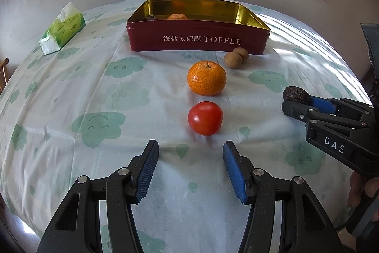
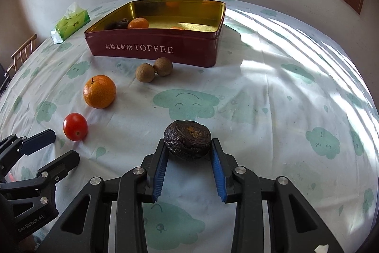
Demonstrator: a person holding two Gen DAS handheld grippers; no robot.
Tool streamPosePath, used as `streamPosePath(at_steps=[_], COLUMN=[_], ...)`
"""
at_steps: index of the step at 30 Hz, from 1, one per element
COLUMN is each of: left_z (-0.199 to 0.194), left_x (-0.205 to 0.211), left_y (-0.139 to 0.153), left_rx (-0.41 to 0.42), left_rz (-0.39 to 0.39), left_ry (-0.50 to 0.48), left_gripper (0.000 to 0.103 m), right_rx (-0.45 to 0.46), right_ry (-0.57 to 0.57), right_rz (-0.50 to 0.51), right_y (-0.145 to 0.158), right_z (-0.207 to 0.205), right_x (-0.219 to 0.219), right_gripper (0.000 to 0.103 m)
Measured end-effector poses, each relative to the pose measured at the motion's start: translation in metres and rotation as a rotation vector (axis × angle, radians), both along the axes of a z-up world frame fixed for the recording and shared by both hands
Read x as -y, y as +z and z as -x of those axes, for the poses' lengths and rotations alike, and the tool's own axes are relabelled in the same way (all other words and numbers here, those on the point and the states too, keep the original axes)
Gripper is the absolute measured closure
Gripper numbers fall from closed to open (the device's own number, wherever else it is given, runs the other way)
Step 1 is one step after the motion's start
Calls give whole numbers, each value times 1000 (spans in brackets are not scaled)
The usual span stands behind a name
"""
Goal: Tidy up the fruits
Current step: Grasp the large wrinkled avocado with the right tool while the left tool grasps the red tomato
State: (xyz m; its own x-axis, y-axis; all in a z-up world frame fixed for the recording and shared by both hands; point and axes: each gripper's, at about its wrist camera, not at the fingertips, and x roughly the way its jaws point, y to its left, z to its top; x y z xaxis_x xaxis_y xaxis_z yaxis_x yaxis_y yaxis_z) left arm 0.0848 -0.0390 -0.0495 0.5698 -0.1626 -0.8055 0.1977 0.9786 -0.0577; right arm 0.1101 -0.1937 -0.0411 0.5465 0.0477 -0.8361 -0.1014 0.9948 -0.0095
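Note:
A red tomato [image 1: 205, 118] lies on the cloth just ahead of my left gripper [image 1: 190, 149], which is open with nothing between its blue pads. Beyond it sit an orange mandarin [image 1: 206, 78] and two brown longans [image 1: 236, 57]. My right gripper [image 2: 188, 146] is shut on a dark wrinkled fruit [image 2: 187, 139], held at the fingertips above the cloth; the same fruit [image 1: 296, 95] shows at the right in the left wrist view. The red toffee tin [image 1: 196, 38] at the back holds another mandarin [image 2: 138, 23] and a dark fruit [image 2: 121, 23].
A green tissue pack [image 1: 62, 29] lies at the far left of the table. A wooden chair back [image 2: 22, 52] stands past the left edge. The wall and a window frame rise behind the tin [image 2: 154, 49]. A hand [image 1: 362, 184] grips the right tool.

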Motion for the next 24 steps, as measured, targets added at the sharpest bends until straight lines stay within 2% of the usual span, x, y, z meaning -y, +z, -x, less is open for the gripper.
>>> streamPosePath(at_steps=[15,24], left_z=[-20,-24], left_x=[9,12], left_y=[0,0], left_rx=[4,22], left_rz=[-4,-14], left_ry=[5,-7], left_gripper=[46,60], right_rx=[20,25], right_ry=[-30,-34], right_rz=[0,-4], right_y=[-1,-1], right_z=[-2,-2], right_x=[11,12], right_gripper=[70,70])
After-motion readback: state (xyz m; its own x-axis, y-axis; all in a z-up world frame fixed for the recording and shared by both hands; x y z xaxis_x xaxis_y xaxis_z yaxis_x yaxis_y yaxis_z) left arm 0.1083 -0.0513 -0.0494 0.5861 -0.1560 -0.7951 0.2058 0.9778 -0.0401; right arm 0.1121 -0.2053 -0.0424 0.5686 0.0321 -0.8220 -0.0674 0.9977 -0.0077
